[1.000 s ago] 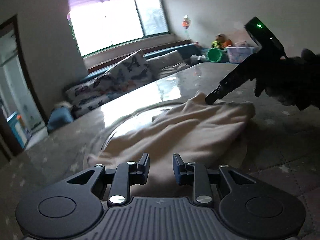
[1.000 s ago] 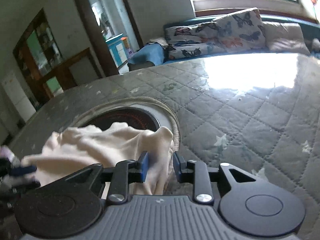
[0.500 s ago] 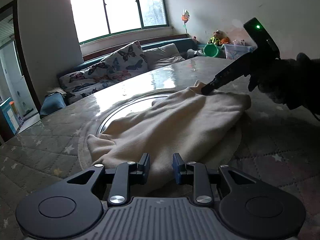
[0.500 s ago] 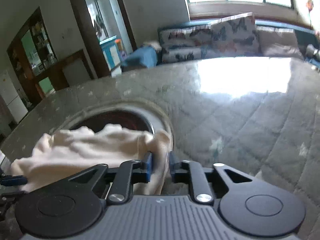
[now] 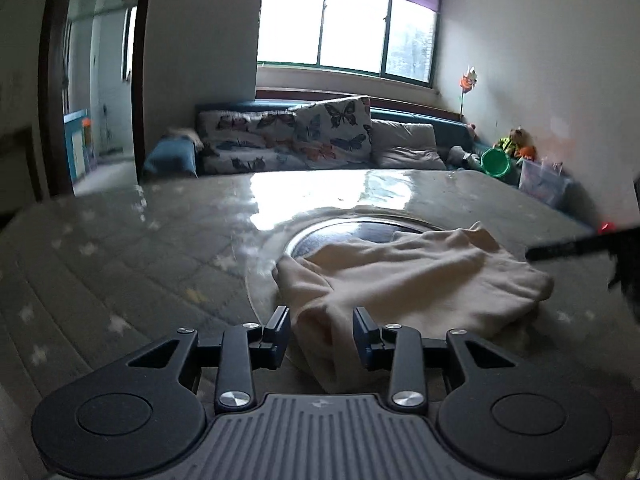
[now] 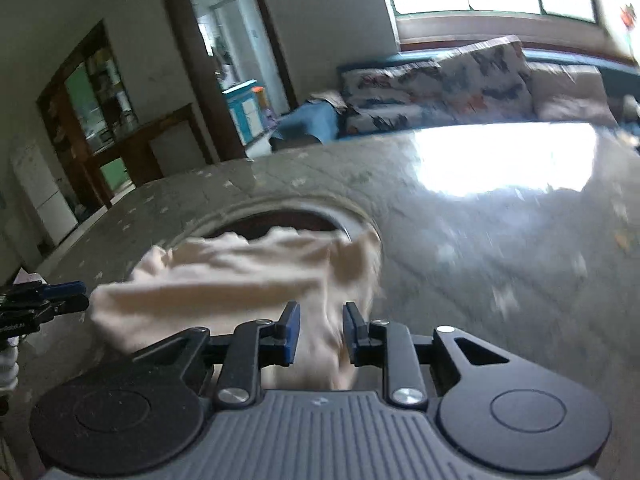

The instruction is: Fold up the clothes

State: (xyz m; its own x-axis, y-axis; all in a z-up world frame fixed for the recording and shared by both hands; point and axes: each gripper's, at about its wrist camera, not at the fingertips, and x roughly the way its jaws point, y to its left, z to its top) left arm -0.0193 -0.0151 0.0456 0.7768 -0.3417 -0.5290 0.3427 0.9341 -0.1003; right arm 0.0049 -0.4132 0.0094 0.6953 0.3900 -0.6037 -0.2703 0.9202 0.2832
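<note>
Butterfly cushions (image 5: 304, 136) on sofa; green bucket (image 5: 495, 162); bright window (image 5: 344, 28).

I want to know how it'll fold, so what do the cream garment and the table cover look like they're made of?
Cream garment: soft, matte knit or fleece, judging by its thick rounded folds. Table cover: quilted fabric with diamond stitching and star prints, apparently under glossy clear plastic, given the window glare.

No legible text (anywhere here)
</note>
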